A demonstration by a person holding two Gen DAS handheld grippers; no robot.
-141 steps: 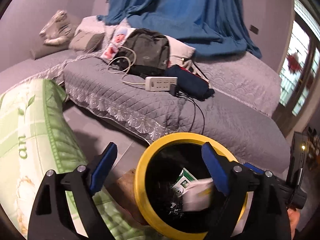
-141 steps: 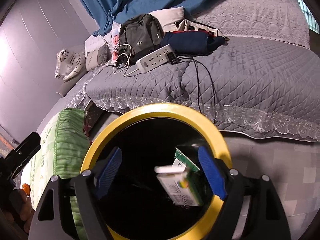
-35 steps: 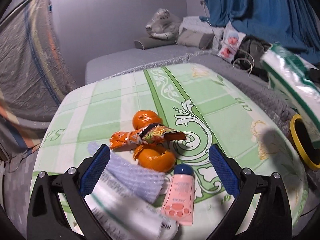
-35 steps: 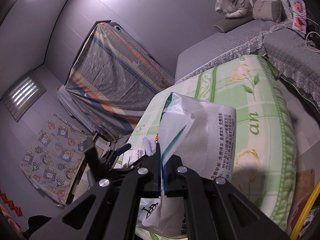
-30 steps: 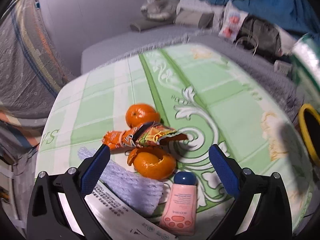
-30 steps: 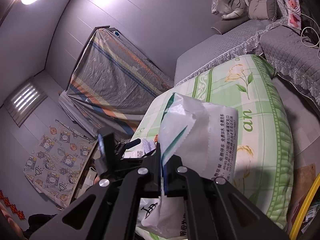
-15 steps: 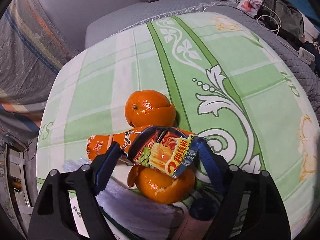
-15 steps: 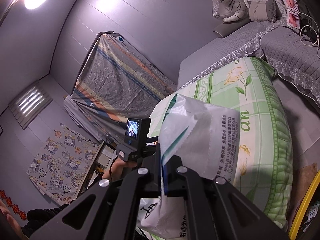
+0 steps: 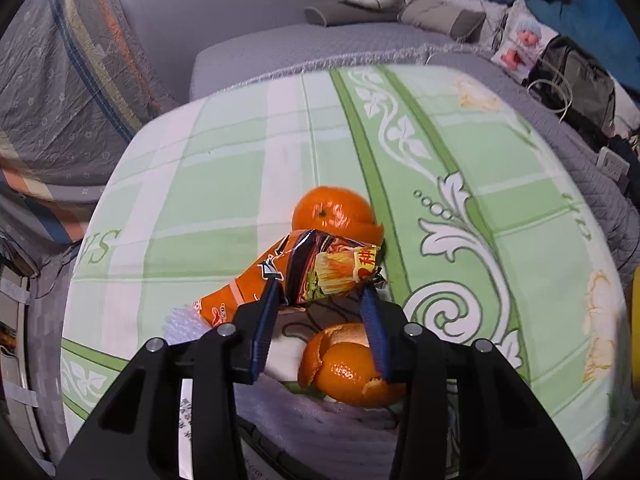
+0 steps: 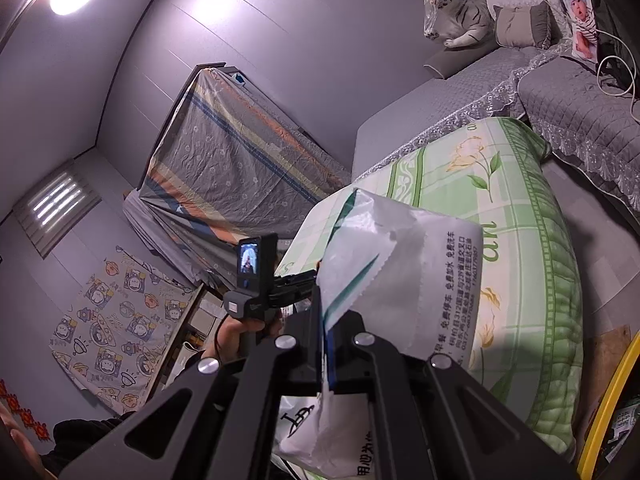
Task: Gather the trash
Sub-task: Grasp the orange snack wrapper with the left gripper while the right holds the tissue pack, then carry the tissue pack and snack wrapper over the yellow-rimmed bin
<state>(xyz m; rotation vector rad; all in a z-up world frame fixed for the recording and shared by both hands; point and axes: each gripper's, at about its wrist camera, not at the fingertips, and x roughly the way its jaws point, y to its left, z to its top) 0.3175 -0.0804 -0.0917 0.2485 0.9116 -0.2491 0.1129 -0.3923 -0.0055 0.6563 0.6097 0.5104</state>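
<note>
Trash half gathered. Left gripper (image 9: 320,300) over green-patterned table (image 9: 500,168), jaws just been closing, now pinching orange noodle wrapper (image 9: 304,272); wrapper lifted slightly off cloth, near whole orange (image 9: 332,212). Right gripper (image 10: 326,344) clenched on white plastic bag (image 10: 404,264), held up beside table. Yellow-rimmed bin (image 10: 608,404) at lower right already holds some rubbish. Left to do, judging: orange peel (image 9: 348,368), foam net (image 9: 340,416), then drop both held pieces in bin.
</note>
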